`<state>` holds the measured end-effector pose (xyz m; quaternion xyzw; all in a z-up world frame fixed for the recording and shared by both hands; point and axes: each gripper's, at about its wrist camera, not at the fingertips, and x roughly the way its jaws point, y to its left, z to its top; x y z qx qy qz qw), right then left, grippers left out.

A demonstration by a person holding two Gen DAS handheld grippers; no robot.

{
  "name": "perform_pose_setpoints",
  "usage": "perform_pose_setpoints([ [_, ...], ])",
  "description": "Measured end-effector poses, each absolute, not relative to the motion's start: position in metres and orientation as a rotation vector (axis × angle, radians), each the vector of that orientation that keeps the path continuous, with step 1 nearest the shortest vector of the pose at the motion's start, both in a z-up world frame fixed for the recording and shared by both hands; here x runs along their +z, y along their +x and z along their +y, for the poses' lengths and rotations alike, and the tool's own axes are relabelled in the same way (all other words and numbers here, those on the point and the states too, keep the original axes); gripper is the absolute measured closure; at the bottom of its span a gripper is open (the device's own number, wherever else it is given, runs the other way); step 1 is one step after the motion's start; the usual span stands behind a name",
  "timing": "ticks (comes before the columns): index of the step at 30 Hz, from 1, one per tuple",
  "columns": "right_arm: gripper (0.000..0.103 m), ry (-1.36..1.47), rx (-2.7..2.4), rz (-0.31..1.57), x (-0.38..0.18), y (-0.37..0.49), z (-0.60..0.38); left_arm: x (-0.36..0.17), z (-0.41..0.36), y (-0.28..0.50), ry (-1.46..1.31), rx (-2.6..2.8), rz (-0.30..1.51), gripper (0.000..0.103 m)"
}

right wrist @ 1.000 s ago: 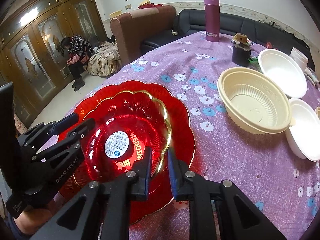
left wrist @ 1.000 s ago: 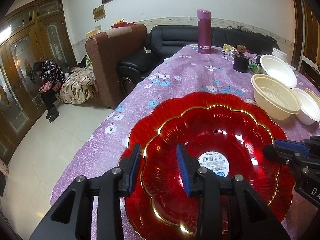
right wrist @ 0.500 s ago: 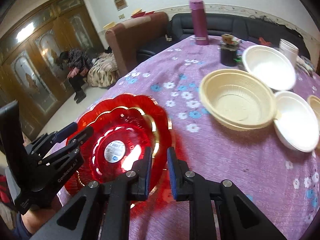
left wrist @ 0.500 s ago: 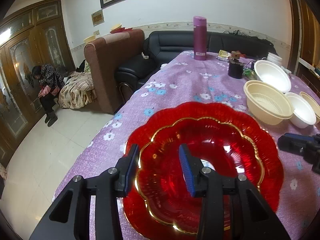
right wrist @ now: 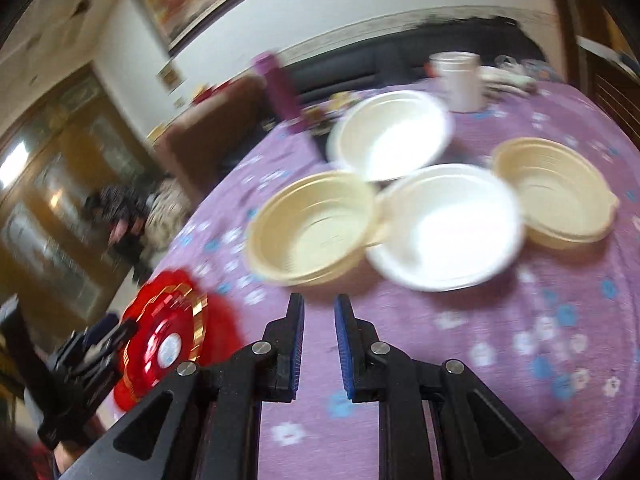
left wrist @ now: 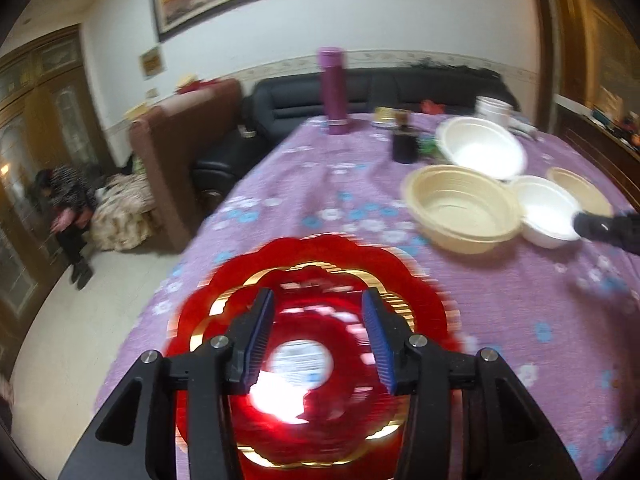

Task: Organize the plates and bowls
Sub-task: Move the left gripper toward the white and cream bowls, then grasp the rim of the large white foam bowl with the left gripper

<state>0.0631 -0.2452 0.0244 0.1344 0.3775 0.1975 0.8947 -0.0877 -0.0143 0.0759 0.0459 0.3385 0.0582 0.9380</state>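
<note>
Left tool [left wrist: 318,332] open above the red plates [left wrist: 316,344], jaws spread wide with nothing clamped between them; blue pads [left wrist: 258,336] either side of the white label at the plates' centre. Whether the pads touch the plastic cannot be told through the motion blur. Two scalloped red plates with gold rims nested one in the other, lying on the purple flowered surface [left wrist: 500,300] at its near edge.

Right tool [right wrist: 319,340] also open, jaws a narrow gap apart and empty, held over bare cloth of the surface [right wrist: 520,340]. Red plates [right wrist: 164,344] well to the left of it, with the left tool [right wrist: 102,340] over them.

Beyond the red plates, a cluster of four bowls: a cream bowl [right wrist: 312,228] nearest the plates, a white bowl [right wrist: 448,228] touching its right rim, a second cream bowl [right wrist: 556,196] just right of that, and a larger white bowl [right wrist: 390,136] behind, overlapping the first two. Same cluster in the left view: cream bowl [left wrist: 460,208], white bowl [left wrist: 546,210], large white bowl [left wrist: 480,146].

Farther from the plates, a purple flask [left wrist: 334,92] upright near the far edge, a small dark jar [left wrist: 404,142] beside the large white bowl, and a stack of white cups [right wrist: 458,80] behind the bowls.
</note>
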Motion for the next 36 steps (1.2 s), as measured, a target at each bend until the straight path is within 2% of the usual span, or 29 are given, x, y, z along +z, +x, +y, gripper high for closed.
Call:
perform_pose_setpoints([
  [11, 0.086, 0.505, 0.279, 0.712, -0.001, 0.088, -0.341, 0.083, -0.111, -0.021, 0.045, -0.210, 0.838, 0.058],
  [18, 0.086, 0.543, 0.276, 0.712, -0.006, 0.092, -0.356, 0.041, -0.167, 0.029, 0.059, -0.348, 0.992, 0.058],
  [21, 0.086, 0.545, 0.257, 0.711, -0.009, 0.092, -0.361, 0.030, -0.163, 0.046, 0.055, -0.289, 1.002, 0.058],
  [28, 0.086, 0.591, 0.256, 0.713, -0.012, 0.091, -0.366, 0.042, -0.139, 0.056, -0.005, -0.218, 0.954, 0.057],
  [36, 0.086, 0.610, 0.235, 0.718, -0.015, 0.091, -0.371, 0.036, -0.163, 0.095, -0.046, -0.195, 1.001, 0.057],
])
